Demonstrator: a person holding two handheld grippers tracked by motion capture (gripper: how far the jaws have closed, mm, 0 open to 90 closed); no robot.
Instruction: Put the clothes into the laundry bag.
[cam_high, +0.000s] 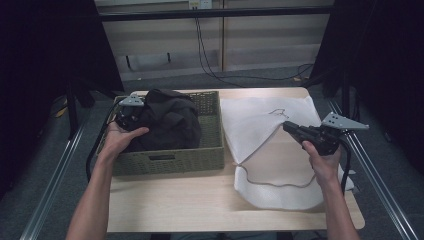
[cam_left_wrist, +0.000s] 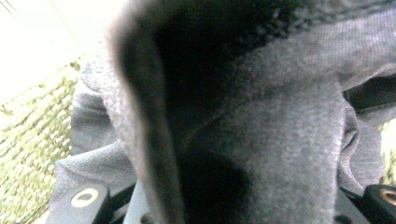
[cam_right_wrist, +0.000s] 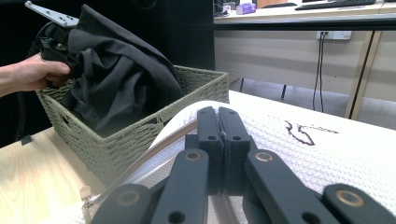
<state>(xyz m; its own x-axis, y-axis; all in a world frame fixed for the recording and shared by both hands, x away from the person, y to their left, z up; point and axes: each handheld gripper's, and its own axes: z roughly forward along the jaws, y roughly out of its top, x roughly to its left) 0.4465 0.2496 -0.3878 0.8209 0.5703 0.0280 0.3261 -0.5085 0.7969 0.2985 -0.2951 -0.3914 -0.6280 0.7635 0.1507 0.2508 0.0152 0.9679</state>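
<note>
- High view: left gripper (cam_high: 131, 111), centre left, lifts a dark garment (cam_high: 169, 122) partly out of the woven basket (cam_high: 170, 159); the white mesh laundry bag (cam_high: 270, 125) at right awaits it.
- Left gripper view: jaws pinch grey-looking cloth (cam_left_wrist: 261, 140) across the frame.
- Right gripper view: right gripper (cam_right_wrist: 218, 122), bottom centre, pressed together on the bag's rim (cam_right_wrist: 154, 144).

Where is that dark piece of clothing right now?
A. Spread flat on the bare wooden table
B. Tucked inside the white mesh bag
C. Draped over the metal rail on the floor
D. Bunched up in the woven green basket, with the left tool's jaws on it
D: the dark garment sits bunched in the woven basket, and the left gripper has its jaws closed on the cloth, apart from the white mesh bag.
</note>
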